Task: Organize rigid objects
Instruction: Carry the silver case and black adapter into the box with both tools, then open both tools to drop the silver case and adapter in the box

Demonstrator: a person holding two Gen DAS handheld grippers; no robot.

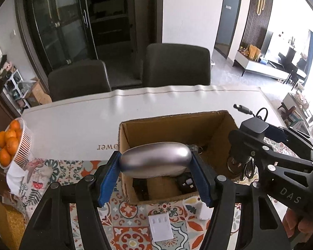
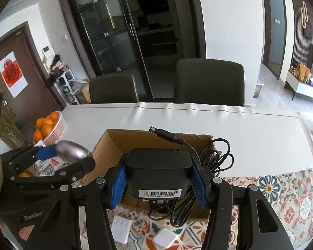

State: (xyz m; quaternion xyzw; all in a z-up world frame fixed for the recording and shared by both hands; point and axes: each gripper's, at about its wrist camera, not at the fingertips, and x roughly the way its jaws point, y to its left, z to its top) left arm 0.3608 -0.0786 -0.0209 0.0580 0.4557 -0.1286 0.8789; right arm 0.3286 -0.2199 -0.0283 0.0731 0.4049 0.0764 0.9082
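Observation:
My left gripper (image 1: 155, 162) is shut on a silver oval case (image 1: 156, 159), held over the near edge of an open cardboard box (image 1: 173, 123). Its blue pads (image 1: 109, 175) press both ends of the case. My right gripper (image 2: 159, 173) is shut on a black power adapter (image 2: 158, 170) with a barcode label, above the same box (image 2: 114, 139). The adapter's black cable (image 2: 215, 158) loops off to the right and dangles below. Dark items (image 1: 185, 183) lie on the box floor. Each gripper shows in the other's view: the right gripper (image 1: 252, 133) and the left gripper (image 2: 71, 152).
Two white plugs (image 1: 160, 226) (image 1: 205, 210) lie on the patterned cloth in front of the box. A white basket of oranges (image 1: 10, 143) stands at the table's left edge. Two dark chairs (image 1: 177, 64) stand behind the white table (image 1: 83, 120).

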